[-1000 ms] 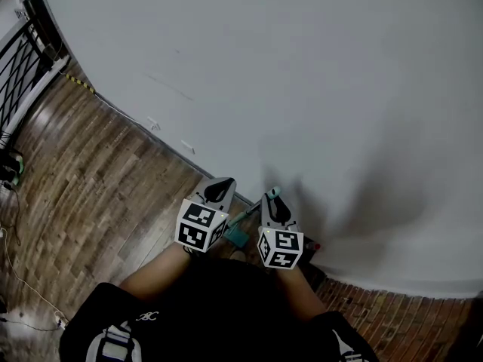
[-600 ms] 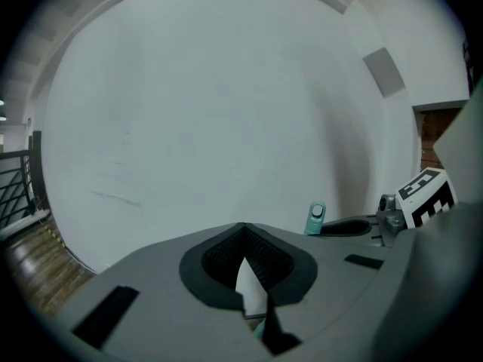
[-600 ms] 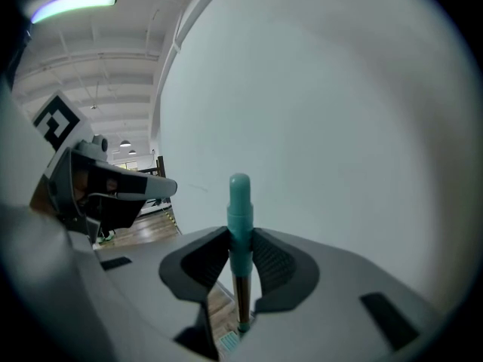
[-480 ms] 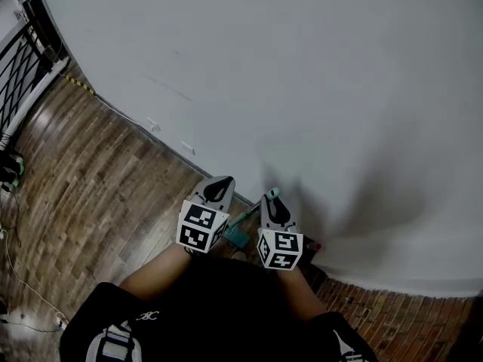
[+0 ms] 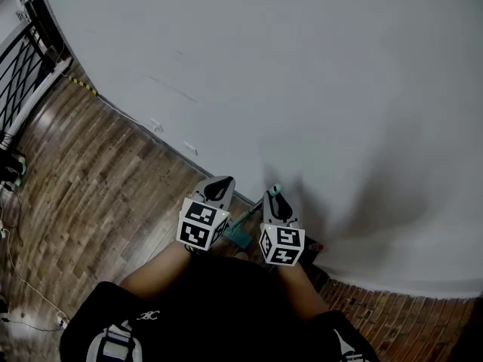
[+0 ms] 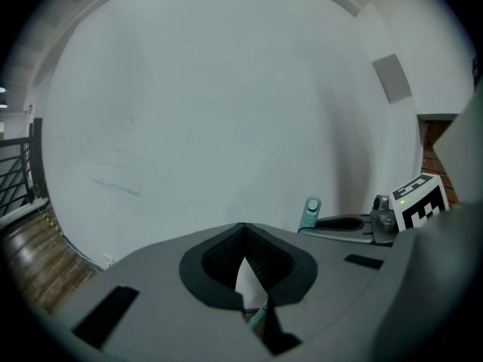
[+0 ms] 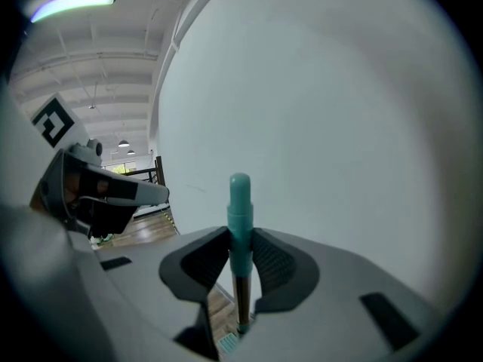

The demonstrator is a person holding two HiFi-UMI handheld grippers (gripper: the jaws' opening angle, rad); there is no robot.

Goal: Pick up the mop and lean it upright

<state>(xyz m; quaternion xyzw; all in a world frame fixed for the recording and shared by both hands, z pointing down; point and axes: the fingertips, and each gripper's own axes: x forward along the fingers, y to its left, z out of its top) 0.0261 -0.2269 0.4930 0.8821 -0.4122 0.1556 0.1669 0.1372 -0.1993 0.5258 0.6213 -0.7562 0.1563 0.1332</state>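
The right hand-held gripper [image 7: 240, 241] clamps the mop handle [image 7: 239, 202] upright beside the wall [image 7: 347, 127], seemingly to lean it there; the left hand-held gripper [image 6: 242, 229] is closed, empty.

The head view looks from high up, steeply down the white wall [image 5: 302, 66] to the wood floor [image 5: 90, 179]. The left gripper [image 5: 219, 189] and right gripper [image 5: 275, 202] look small in it. Each gripper view sits close behind its own jaws, faces that wall, and sees the other gripper sideways. All three share the mop handle [image 5: 245, 219].
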